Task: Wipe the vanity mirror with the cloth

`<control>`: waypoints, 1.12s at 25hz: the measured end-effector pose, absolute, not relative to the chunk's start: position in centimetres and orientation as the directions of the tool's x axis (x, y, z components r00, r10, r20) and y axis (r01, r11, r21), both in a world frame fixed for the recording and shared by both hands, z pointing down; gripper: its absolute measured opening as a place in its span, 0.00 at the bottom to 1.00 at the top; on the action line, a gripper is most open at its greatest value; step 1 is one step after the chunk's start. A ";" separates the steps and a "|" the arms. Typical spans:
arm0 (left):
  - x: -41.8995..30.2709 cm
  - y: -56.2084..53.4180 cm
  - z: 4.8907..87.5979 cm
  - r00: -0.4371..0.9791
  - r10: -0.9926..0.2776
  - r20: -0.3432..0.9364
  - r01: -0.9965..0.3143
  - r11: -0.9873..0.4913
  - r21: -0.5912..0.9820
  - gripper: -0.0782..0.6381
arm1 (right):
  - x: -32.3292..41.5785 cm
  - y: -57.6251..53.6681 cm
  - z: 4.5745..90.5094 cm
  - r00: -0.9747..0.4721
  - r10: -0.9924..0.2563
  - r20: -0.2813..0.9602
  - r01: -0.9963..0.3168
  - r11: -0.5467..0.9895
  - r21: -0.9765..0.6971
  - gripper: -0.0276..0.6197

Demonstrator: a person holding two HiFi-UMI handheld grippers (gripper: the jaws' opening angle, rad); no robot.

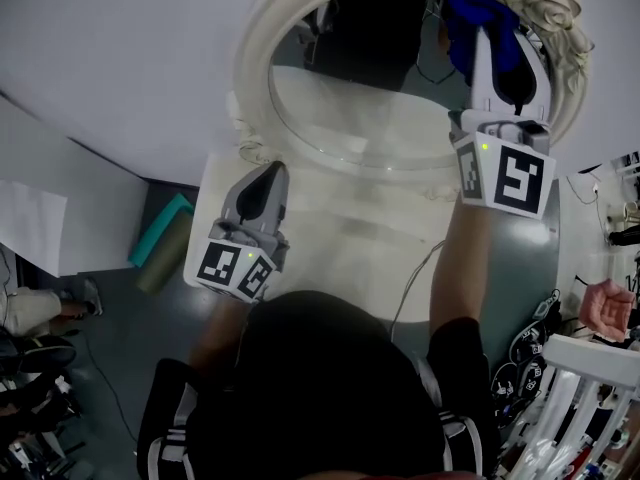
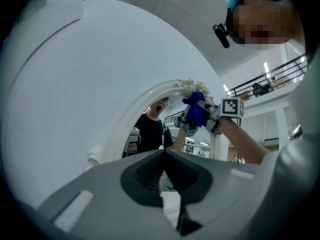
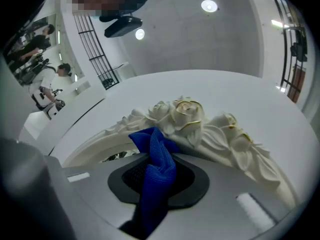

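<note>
An oval vanity mirror (image 1: pixel 370 108) in an ornate white frame (image 1: pixel 252 58) stands on a white tabletop (image 1: pixel 330 253). My right gripper (image 1: pixel 497 33) is shut on a blue cloth (image 1: pixel 470 13) and holds it against the mirror's upper right, just below the carved roses (image 3: pixel 187 114). In the right gripper view the cloth (image 3: pixel 157 176) hangs folded between the jaws of the right gripper (image 3: pixel 159 164). My left gripper (image 1: pixel 268 176) is shut and empty, low by the frame's left base. Over the left gripper's (image 2: pixel 164 156) closed jaws, the left gripper view shows the frame (image 2: pixel 145 96) and the cloth (image 2: pixel 197 111).
A white wall (image 1: pixel 120 38) rises behind the mirror. A thin cable (image 1: pixel 415 278) runs across the tabletop. On the floor to the left lies a teal object (image 1: pixel 160 230). At the right are another person's hand (image 1: pixel 605 308) and a white rack (image 1: pixel 590 368).
</note>
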State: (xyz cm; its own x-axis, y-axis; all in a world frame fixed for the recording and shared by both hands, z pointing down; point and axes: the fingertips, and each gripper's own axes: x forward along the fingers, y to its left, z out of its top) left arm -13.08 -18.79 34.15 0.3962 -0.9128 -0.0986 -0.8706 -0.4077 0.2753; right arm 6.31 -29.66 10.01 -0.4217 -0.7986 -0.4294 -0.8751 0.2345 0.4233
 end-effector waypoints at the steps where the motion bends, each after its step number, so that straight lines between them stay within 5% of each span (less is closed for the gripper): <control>1: -13.1 -18.8 34.2 0.396 -0.913 -0.098 -0.871 -0.407 0.276 0.12 | 5.4 -29.7 10.3 -0.441 -0.798 -0.410 -0.860 0.245 0.449 0.14; 11: -13.7 -19.4 34.8 0.379 -0.922 -0.086 -0.875 -0.387 0.293 0.12 | -0.5 -30.1 17.5 -0.537 -0.808 -0.243 -0.672 0.236 0.702 0.14; 28: -15.4 -19.2 35.2 0.347 -0.935 -0.077 -0.886 -0.354 0.300 0.12 | -3.9 -30.0 40.8 -0.650 -0.759 0.021 -0.514 0.460 0.724 0.14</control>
